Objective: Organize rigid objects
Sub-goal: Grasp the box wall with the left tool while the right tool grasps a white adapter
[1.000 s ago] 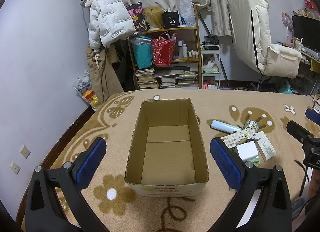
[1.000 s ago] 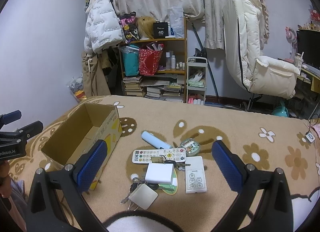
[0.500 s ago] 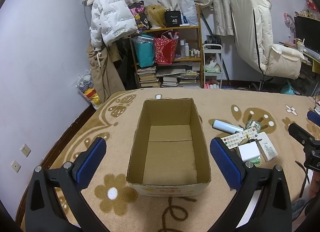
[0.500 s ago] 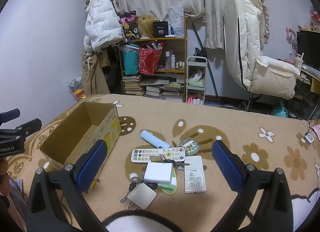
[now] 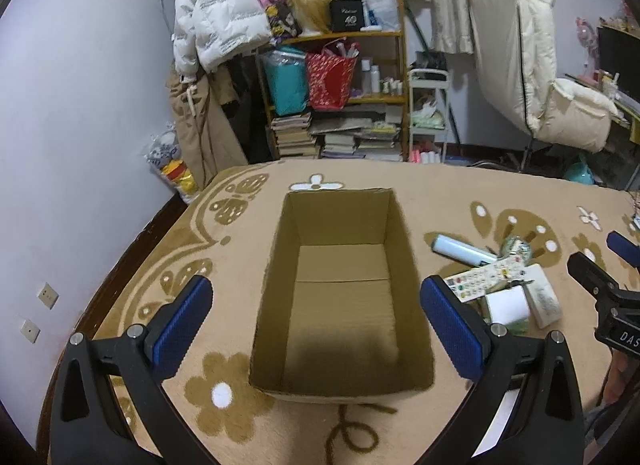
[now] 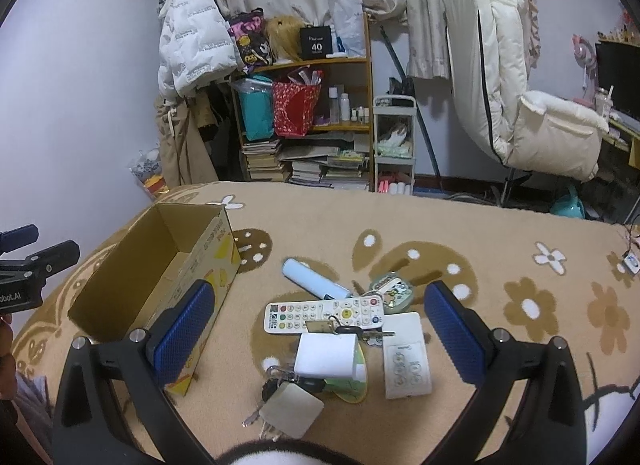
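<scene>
Hovering over the tan flower-patterned blanket (image 5: pixel 472 193), the left gripper (image 5: pixel 316 321) has its blue-padded fingers spread wide and holds nothing. Between and just beyond those fingers sits the open cardboard box (image 5: pixel 280 297), its long axis running straight away from the gripper and its brown floor bare. Off past the right finger lies a cluster of small items: a pale blue cylinder (image 5: pixel 460 251) farthest out, a white remote with coloured buttons (image 5: pixel 484 279) nearer, and a white block (image 5: pixel 506 305) partly hidden by the finger. At the far right edge of this view the other gripper pokes in as black bars with a blue tip.

From the right wrist, the right gripper (image 6: pixel 318 323) is likewise splayed wide and empty, hanging above the blanket (image 6: pixel 500 249). Between its fingers and slightly ahead lies the pile: the white remote (image 6: pixel 324 311) lies crosswise, with a key (image 6: pixel 360 332) resting on its near edge; the pale blue cylinder (image 6: pixel 312 279) angles away behind it, beside a small round patterned tin (image 6: pixel 390 291). Closer in, the white block (image 6: pixel 326 353) sits on a yellow-green disc (image 6: pixel 352 385), with a smaller white remote (image 6: pixel 406 365) just to its right. Nearest the gripper is a key bunch with a square silver tag (image 6: pixel 290 411). The cardboard box (image 6: pixel 192 261) stands off to the left, beyond the left finger, its printed yellow side facing the pile. The left gripper shows at the far left edge.
</scene>
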`<control>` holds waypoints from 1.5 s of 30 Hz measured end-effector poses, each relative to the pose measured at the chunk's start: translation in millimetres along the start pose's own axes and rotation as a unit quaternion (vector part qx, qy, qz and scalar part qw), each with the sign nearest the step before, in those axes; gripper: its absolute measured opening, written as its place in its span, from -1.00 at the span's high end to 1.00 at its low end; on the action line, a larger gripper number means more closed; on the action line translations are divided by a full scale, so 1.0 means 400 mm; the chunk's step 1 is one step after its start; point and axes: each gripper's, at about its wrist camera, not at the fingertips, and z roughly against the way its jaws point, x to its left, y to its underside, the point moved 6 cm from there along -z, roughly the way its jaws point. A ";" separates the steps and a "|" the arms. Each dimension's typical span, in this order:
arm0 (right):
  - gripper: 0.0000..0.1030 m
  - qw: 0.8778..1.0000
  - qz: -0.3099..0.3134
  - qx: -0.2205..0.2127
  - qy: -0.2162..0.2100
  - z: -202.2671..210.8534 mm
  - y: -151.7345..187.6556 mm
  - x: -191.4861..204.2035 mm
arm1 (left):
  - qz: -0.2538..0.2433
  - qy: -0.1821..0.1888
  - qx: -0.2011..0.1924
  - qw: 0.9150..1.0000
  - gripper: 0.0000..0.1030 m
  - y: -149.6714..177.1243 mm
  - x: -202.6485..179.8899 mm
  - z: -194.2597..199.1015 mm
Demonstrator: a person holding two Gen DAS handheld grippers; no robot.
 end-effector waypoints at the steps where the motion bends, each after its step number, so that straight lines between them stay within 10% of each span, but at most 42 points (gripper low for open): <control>1: -1.00 1.000 -0.001 0.003 -0.001 -0.013 0.000 0.001 | 0.003 0.001 0.007 1.000 -0.99 -0.001 0.004 -0.012; 30: -0.95 0.975 -0.033 0.219 -0.014 -0.238 0.224 -0.002 | 0.029 -0.011 0.164 0.986 -0.75 0.098 0.105 -0.269; 45: -0.67 0.949 -0.108 0.294 -0.035 -0.271 0.292 -0.030 | 0.060 0.014 0.217 0.974 0.34 0.140 0.121 -0.292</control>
